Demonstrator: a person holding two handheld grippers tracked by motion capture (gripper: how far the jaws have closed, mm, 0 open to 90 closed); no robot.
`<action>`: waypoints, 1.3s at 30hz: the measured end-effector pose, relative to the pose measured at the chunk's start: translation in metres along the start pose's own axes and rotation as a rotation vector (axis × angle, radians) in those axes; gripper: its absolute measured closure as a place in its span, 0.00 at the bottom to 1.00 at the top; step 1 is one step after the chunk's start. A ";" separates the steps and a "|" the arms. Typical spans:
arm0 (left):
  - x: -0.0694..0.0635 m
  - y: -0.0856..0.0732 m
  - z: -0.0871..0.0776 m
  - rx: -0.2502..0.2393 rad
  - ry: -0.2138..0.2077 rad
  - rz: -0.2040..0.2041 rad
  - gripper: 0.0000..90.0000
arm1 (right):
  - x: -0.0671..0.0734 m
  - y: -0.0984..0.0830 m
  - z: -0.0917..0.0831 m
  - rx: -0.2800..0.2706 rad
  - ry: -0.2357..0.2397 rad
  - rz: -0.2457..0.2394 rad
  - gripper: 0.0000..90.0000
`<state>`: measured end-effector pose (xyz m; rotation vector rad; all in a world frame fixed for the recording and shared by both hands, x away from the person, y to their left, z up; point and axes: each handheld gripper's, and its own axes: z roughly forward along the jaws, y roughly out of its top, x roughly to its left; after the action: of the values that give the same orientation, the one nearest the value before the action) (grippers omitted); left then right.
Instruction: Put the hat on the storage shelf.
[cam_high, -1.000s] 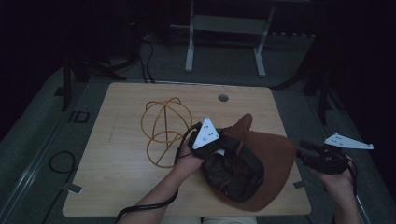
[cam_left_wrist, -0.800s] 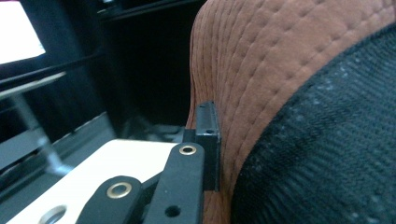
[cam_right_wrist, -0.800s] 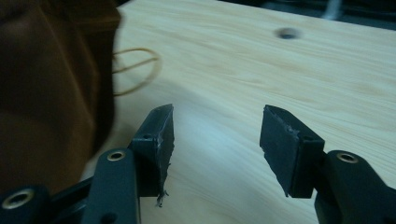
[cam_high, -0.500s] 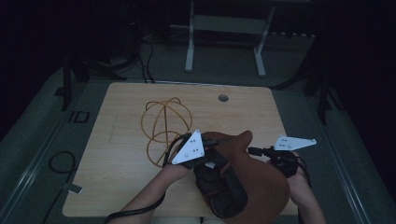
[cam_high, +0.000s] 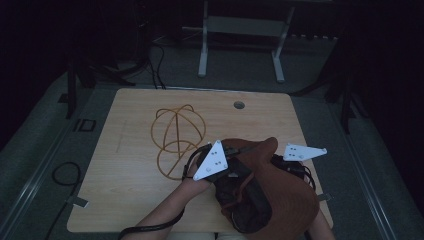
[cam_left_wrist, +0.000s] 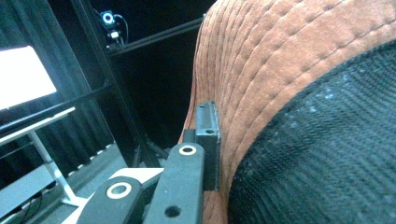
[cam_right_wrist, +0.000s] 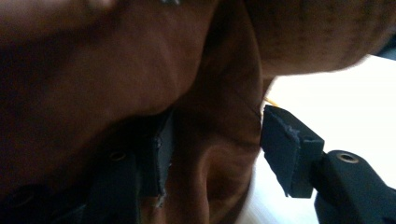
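A rust-brown brimmed hat (cam_high: 287, 200) with a dark mesh lining (cam_high: 250, 200) is held up over the table's front right. My left gripper (cam_high: 245, 150), under its grey plate, is shut on the brim; in the left gripper view one pad (cam_left_wrist: 208, 140) presses the stitched brim (cam_left_wrist: 280, 60), and the other jaw is hidden behind the fabric. My right gripper (cam_high: 277, 167) reaches in from the right. A fold of the hat (cam_right_wrist: 219, 116) lies between its pads (cam_right_wrist: 289, 149). Its jaws have just been closing, and the right pad stands at the fabric's edge without squeezing it.
Loops of orange cord (cam_high: 177, 132) lie on the wooden table (cam_high: 125, 195), left of the hat. A round cable hole (cam_high: 239, 105) sits near the far edge. A metal stand (cam_high: 240, 30) is behind the table, and a black cable (cam_high: 65, 175) lies on the floor at left.
My right gripper has swung left from the table's right edge to the hat. The hat has turned and shifted toward the front edge, with the left gripper still on it.
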<state>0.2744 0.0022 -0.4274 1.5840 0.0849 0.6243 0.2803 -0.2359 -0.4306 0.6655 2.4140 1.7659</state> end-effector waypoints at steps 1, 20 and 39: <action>-0.001 0.001 0.001 -0.007 0.004 0.000 0.97 | 0.000 0.001 0.000 -0.013 0.008 -0.001 0.49; -0.003 0.003 0.009 0.030 -0.042 -0.023 0.92 | 0.000 0.007 0.007 0.003 0.038 -0.004 0.96; 0.009 0.016 -0.015 0.091 0.016 -0.153 0.49 | -0.008 0.021 -0.025 -0.100 0.007 0.015 0.97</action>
<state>0.2704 0.0178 -0.4095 1.6428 0.2476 0.5193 0.2862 -0.2561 -0.4049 0.6691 2.3126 1.8827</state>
